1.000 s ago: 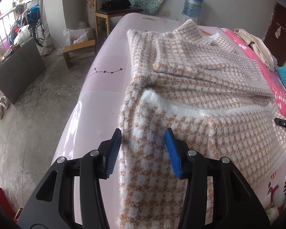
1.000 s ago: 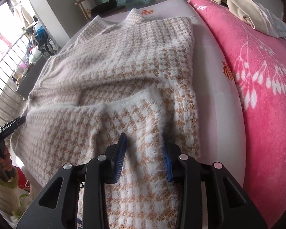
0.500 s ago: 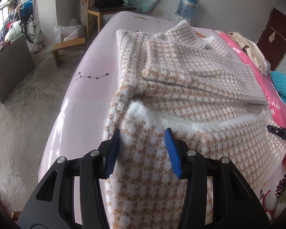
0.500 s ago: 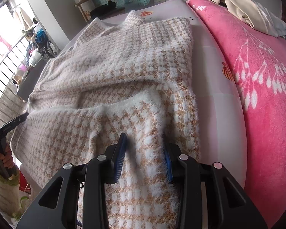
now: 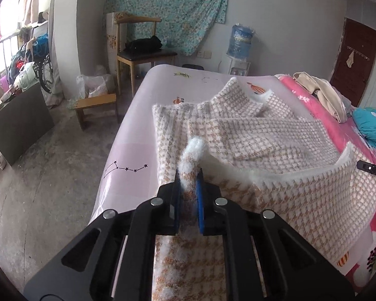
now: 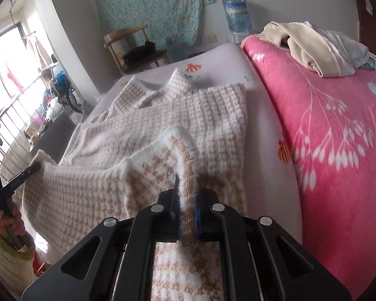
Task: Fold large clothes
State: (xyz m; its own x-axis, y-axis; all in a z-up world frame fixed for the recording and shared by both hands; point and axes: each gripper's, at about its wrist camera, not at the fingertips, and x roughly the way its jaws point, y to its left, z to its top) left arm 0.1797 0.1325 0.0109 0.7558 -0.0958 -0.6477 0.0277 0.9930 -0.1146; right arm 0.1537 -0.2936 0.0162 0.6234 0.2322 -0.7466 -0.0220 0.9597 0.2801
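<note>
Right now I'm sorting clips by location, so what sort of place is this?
Most likely a lived-in bedroom at home. A bed with a pink blanket fills the view, the sweater being folded lies on it, and a wooden chair and a water dispenser bottle stand by the wall.

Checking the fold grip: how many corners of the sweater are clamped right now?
2: left gripper clamps the hem's left corner, right gripper clamps its right corner; the sweater otherwise lies on the bed.

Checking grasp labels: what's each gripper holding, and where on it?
Both hold the houndstooth sweater by its bottom hem: left gripper and right gripper each pinch one hem corner.
</note>
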